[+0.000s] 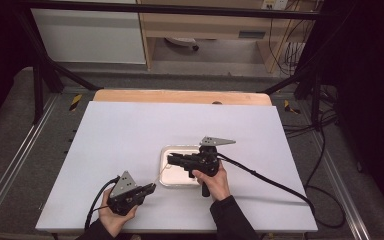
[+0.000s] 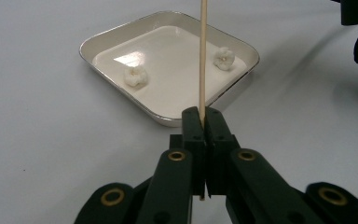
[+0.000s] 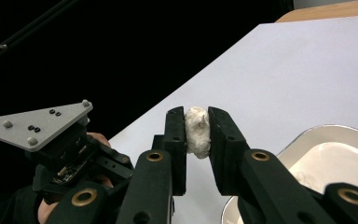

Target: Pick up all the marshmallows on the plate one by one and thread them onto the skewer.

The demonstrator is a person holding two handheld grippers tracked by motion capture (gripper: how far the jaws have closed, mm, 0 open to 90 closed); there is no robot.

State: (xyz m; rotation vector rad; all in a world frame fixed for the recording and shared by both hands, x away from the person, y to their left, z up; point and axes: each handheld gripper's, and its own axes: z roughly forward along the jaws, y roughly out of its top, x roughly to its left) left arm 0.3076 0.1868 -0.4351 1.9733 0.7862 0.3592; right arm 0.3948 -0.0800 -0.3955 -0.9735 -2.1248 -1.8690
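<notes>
My left gripper [image 2: 204, 114] is shut on a thin wooden skewer [image 2: 203, 56] that points out over a white tray [image 2: 103, 32]. Two white doughy lumps [image 2: 135, 76] [image 2: 223, 58] lie apart in the tray. In the high view the left gripper [image 1: 152, 186] is near the table's front, just left of the tray [image 1: 161, 170]. My right gripper [image 1: 170, 159] hangs over the tray and points left. Its jaws [image 3: 196, 116] are shut on a third white lump [image 3: 197, 133], held in the air and aimed toward the left gripper's grey plate [image 3: 42, 123].
The tray sits mid-table on a white mat [image 1: 130, 130], with a wooden strip [image 1: 180, 96] behind it. A black cable [image 1: 270, 182] trails right from the right gripper. Dark frame legs and cables stand beyond the table's edges.
</notes>
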